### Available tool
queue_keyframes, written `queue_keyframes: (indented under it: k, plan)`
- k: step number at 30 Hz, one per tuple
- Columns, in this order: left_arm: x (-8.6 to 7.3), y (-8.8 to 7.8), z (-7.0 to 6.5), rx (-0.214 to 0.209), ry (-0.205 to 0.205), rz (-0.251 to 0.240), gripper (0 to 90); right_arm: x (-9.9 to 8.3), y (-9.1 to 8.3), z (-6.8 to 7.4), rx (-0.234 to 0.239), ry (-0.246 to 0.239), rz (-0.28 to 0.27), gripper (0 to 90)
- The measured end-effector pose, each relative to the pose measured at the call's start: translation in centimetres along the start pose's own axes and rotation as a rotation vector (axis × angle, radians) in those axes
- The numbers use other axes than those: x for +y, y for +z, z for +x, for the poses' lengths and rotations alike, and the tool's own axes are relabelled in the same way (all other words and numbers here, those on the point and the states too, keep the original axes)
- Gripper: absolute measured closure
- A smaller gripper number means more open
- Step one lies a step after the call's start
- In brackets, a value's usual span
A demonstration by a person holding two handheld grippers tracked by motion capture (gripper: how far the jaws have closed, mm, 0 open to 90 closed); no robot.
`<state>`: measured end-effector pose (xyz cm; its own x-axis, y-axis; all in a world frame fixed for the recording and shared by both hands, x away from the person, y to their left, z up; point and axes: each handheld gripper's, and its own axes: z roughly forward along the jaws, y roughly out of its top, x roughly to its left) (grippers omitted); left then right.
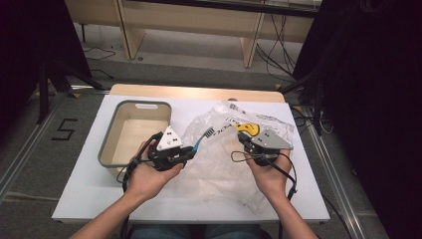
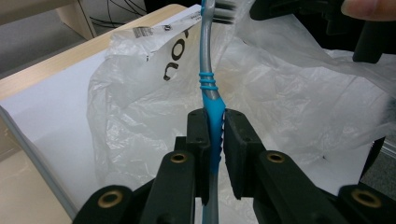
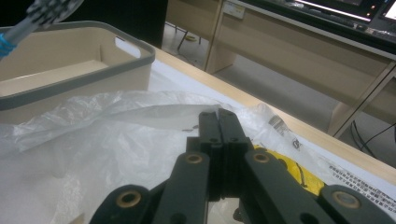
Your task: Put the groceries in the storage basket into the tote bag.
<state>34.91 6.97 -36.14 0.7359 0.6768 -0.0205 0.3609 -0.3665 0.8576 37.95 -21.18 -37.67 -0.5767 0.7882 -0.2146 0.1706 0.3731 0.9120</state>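
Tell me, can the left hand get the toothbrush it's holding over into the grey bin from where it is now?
Probably yes. The left tongs are clamped on the toothbrush, and the bin sits open-topped right beside that hand, with nothing standing between them. The plastic bag lies on the other side, away from that path.

Both forearms come in bare, no sleeves. Each gripper, left gripper (image 1: 190,151) and right gripper (image 1: 243,140), is matte black with a grey three-cornered plate on top and a thin black cable looping off. Brass-ringed screw holes dot the black jaw links.
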Motion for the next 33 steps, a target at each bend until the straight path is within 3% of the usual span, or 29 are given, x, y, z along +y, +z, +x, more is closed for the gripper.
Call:
queue_keyframes:
  k: [18, 33]
  plan:
    - [-0.9, 1.8, -2.5, -0.041, 0.044, 0.052, 80.4, 0.1, 0.0, 0.0, 0.002, 0.005, -0.003, 90.0]
    - [-1.7, 4.2, -3.9, -0.025, 0.087, 0.116, 80.4, 0.2, -0.1, 0.0, 0.007, 0.002, -0.002, 90.0]
